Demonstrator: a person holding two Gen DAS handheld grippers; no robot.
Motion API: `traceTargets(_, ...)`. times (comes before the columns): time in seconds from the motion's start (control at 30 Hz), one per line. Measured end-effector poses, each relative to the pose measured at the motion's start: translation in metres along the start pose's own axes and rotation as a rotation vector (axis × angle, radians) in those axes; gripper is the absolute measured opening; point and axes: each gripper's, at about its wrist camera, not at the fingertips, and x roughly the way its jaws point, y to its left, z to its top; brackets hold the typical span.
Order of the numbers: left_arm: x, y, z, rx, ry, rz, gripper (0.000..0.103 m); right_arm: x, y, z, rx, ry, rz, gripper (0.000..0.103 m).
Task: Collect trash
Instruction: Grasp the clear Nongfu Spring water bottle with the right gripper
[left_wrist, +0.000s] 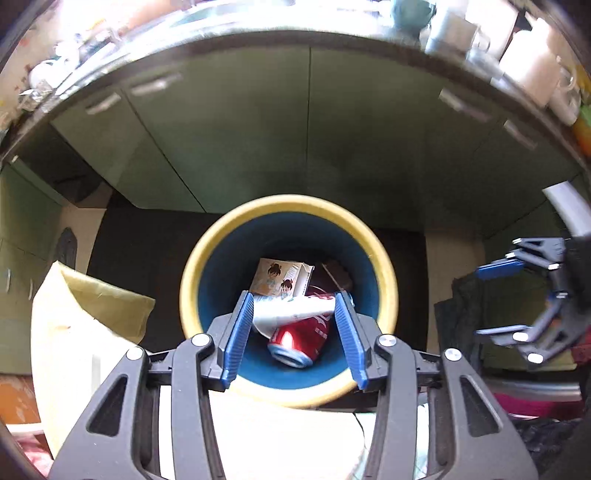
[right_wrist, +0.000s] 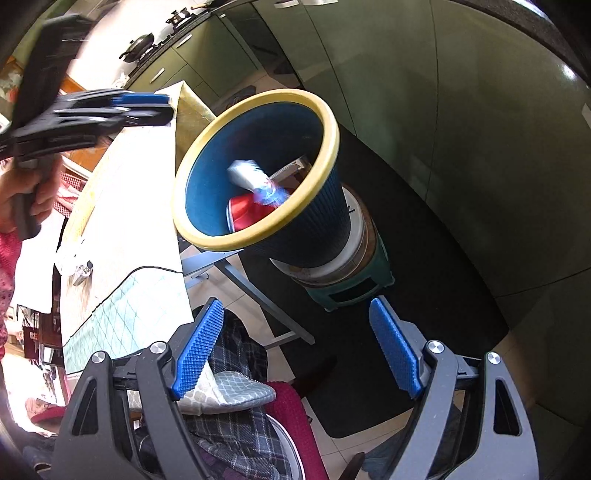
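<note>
A blue bin with a yellow rim (left_wrist: 384, 269) (right_wrist: 332, 147) stands beside the table. Inside lie a red soda can (left_wrist: 301, 338) (right_wrist: 245, 214), a small printed carton (left_wrist: 277, 278) and a white wrapper (left_wrist: 295, 310) (right_wrist: 251, 175), blurred in the right wrist view. My left gripper (left_wrist: 294, 310) is open right above the bin mouth, the wrapper seen between its pads with no grip visible. It also shows in the right wrist view (right_wrist: 147, 107). My right gripper (right_wrist: 295, 343) is open and empty, off to the bin's side; it also shows in the left wrist view (left_wrist: 498, 299).
A white-clothed table (right_wrist: 122, 229) lies next to the bin, with a yellowish bag (left_wrist: 107, 299) at its edge. Green cabinets (left_wrist: 258, 129) stand behind. The bin rests on a stacked stool (right_wrist: 351, 280). A chair with cloths (right_wrist: 240, 406) is below my right gripper.
</note>
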Motion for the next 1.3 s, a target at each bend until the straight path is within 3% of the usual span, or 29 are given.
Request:
traceTargets(0.2,-0.097,-0.003,-0.071,-0.122,-0.104,0.021,0.056,-0.005,0.025,0.006,-0.066,-0.002,-0.012,0.081)
traceTargets(0.4,-0.182,0.006,-0.18,-0.327,-0.154,0.093,0.065,-0.008,0.092,0.016,-0.226,0.004,-0.006,0.081)
traceTargets(0.63,-0.242,0.035,-0.325,-0.64,-0.184,0.238,0.067,0.008,0.245,0.032,-0.598,0.049,0.07,0.081)
traceTargets(0.87,-0.261,0.052,-0.44,-0.856,-0.144,0.282,0.069,0.05,0.434,0.017,-1.091,0.091,0.187,0.081)
traceTargets(0.97,-0.262,0.053,-0.466,-0.899,-0.121,0.302,0.069,0.083,0.501,0.004,-1.247,0.156,0.208,0.081)
traceTargets(1.07,-0.263,0.055,-0.485,-0.935,-0.113,0.316,0.07,0.124,0.544,-0.007,-1.35,0.212,0.151,0.081)
traceTargets(1.3,-0.265,0.06,-0.513,-0.985,-0.112,0.327,0.073,0.194,0.595,-0.022,-1.475,0.296,0.019,0.088)
